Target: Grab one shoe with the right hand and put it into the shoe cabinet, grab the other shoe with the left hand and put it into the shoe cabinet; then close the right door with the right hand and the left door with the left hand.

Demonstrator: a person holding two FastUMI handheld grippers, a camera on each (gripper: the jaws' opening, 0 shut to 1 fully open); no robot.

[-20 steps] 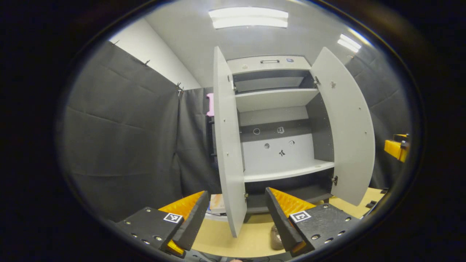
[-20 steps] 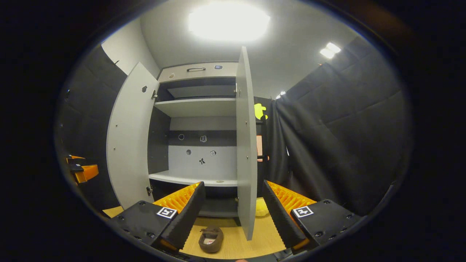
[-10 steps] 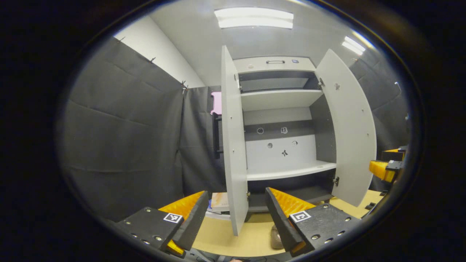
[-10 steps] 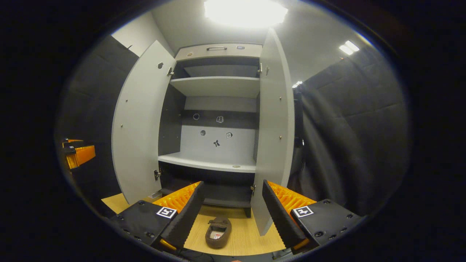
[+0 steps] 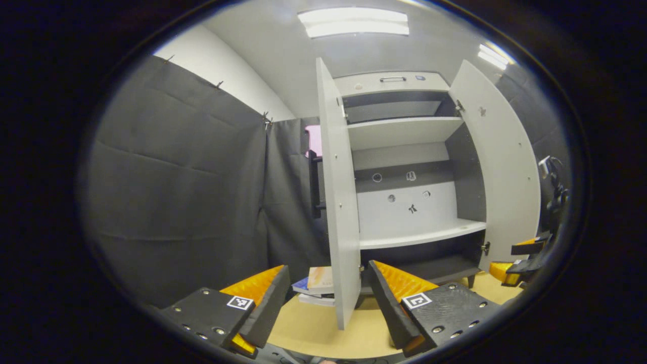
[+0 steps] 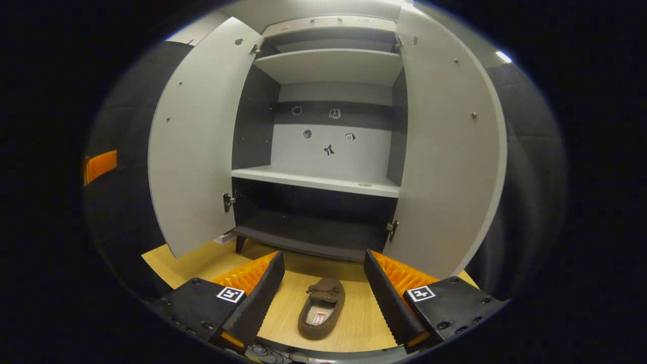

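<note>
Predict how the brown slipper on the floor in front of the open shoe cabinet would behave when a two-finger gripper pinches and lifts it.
The brown slipper looks soft and fuzzy, so its sides would probably squash under the right gripper. It seems light for its size. Lying flat on its sole, it should slide rather than roll.

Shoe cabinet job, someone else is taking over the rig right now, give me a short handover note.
Right gripper: open, holding nothing, lined up over the brown shoe on the wooden floor in front of the cabinet.
Left gripper: open, holding nothing, facing the edge of the left door.
Both doors stand wide open; the shelves look bare.
A stack of books lies beside the cabinet.
Done: nothing yet.
Left: right gripper takes this shoe into the cabinet, left takes the other shoe, which I cannot place, then close the right door and the left door.
</note>
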